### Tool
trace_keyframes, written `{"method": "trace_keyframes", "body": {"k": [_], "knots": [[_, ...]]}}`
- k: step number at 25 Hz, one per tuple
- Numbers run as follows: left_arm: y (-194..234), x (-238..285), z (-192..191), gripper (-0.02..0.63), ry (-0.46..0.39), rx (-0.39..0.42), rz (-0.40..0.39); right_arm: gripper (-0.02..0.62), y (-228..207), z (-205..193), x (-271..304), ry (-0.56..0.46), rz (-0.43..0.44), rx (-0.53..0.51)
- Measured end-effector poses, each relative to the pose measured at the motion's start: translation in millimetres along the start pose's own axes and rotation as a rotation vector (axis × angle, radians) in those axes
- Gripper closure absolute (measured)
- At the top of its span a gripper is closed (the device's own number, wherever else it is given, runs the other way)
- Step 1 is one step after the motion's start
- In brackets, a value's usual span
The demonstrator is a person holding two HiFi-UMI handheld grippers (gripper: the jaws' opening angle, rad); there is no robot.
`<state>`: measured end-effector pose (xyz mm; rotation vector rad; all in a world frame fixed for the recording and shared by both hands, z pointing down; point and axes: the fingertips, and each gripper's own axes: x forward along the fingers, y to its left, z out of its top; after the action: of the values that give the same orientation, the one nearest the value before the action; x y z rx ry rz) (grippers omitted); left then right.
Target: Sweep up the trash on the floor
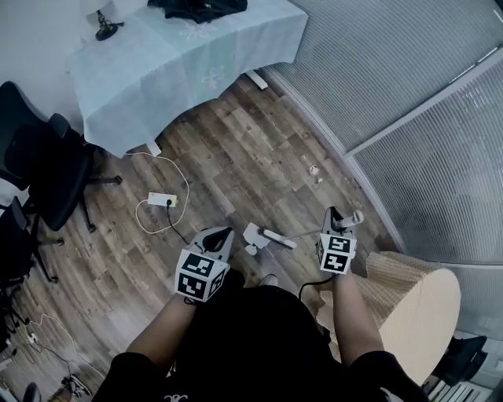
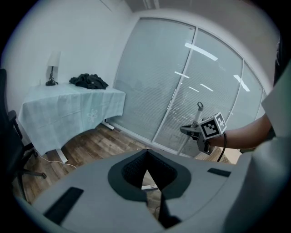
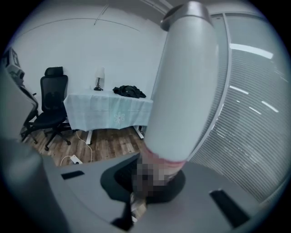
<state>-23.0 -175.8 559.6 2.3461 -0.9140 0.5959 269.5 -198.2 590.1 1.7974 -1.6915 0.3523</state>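
Note:
In the head view my right gripper (image 1: 336, 215) is shut on the white handle of a broom (image 1: 350, 219). Its pole slants down to the white broom head (image 1: 255, 235) on the wood floor. In the right gripper view the thick white handle (image 3: 182, 86) fills the space between the jaws of the right gripper (image 3: 150, 182). Small pale bits of trash (image 1: 314, 169) lie on the floor near the glass wall, beyond the broom. My left gripper (image 1: 222, 234) hangs left of the broom head, its jaws closed to a slit with nothing in them (image 2: 146, 175).
A table with a light cloth (image 1: 181, 67) stands at the back, with dark clothing (image 1: 200, 8) and a lamp (image 1: 104, 27) on it. Black chairs (image 1: 39, 165) stand at the left. A power strip (image 1: 161, 200) and cable lie on the floor. A beige stool (image 1: 413, 302) is by my right side.

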Motion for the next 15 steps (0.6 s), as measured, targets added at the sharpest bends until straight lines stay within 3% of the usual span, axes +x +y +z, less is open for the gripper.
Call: {"method": "trace_keyframes", "body": {"k": [3,8,15], "knots": [[0.4,11.5,1.9,0.612,-0.018,-0.036,-0.018,0.574,-6.0,16.1,-3.7,-0.005,0.018,-0.025],[2.9,25.4,1.8,0.612,-0.010,-0.043,-0.028,0.574,-38.7,42.0,5.8,-0.010,-0.039,-0.027],[-13.0,62.8,23.5,0.612,0.012,-0.047,0.043,0.574,-110.5,84.7,64.2,-0.072,-0.009,-0.113]]}}
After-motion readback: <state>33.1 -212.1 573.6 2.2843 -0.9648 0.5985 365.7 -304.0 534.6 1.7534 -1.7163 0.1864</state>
